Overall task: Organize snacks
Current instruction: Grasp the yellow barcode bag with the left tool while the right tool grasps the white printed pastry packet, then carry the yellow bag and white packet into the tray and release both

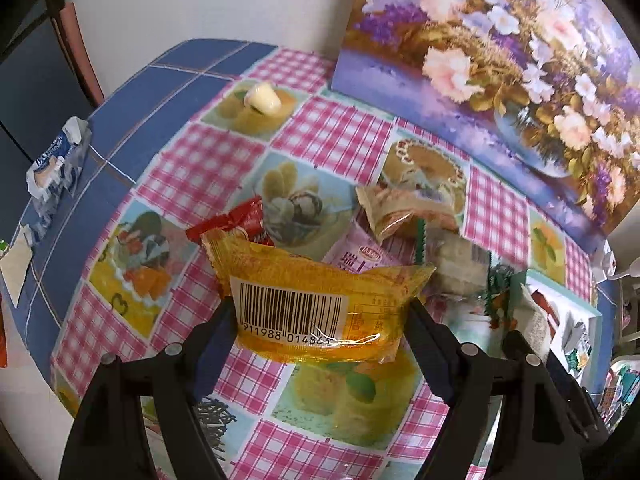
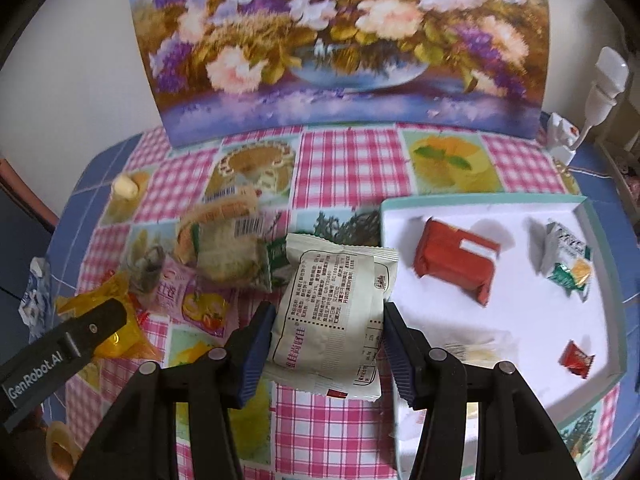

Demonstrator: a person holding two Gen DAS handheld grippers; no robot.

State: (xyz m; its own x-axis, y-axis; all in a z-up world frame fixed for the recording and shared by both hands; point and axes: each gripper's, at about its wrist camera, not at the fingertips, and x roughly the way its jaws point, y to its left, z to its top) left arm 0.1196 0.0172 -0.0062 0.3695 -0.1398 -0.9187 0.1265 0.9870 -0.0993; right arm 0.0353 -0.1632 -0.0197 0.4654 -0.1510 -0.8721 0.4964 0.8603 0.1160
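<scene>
My left gripper (image 1: 320,312) is shut on a yellow-orange snack packet (image 1: 292,308) with a barcode, held above the checked tablecloth. The right wrist view shows that packet (image 2: 116,336) at the lower left. My right gripper (image 2: 328,316) is shut on a white packet (image 2: 332,292) printed with text, held up beside the left rim of a white tray (image 2: 480,208). In the tray lie an orange-red packet (image 2: 456,260), a white-and-green packet (image 2: 568,260), a small red candy (image 2: 576,358) and a clear-wrapped piece (image 2: 480,350). A pile of loose snacks (image 2: 224,256) lies on the cloth between the grippers.
A flower painting (image 2: 340,40) leans on the wall at the back of the table. A small pale item (image 1: 264,98) sits at the far left, and a crumpled blue-and-white wrapper (image 1: 56,164) lies on the blue cloth edge. A white lamp (image 2: 604,80) stands at the back right.
</scene>
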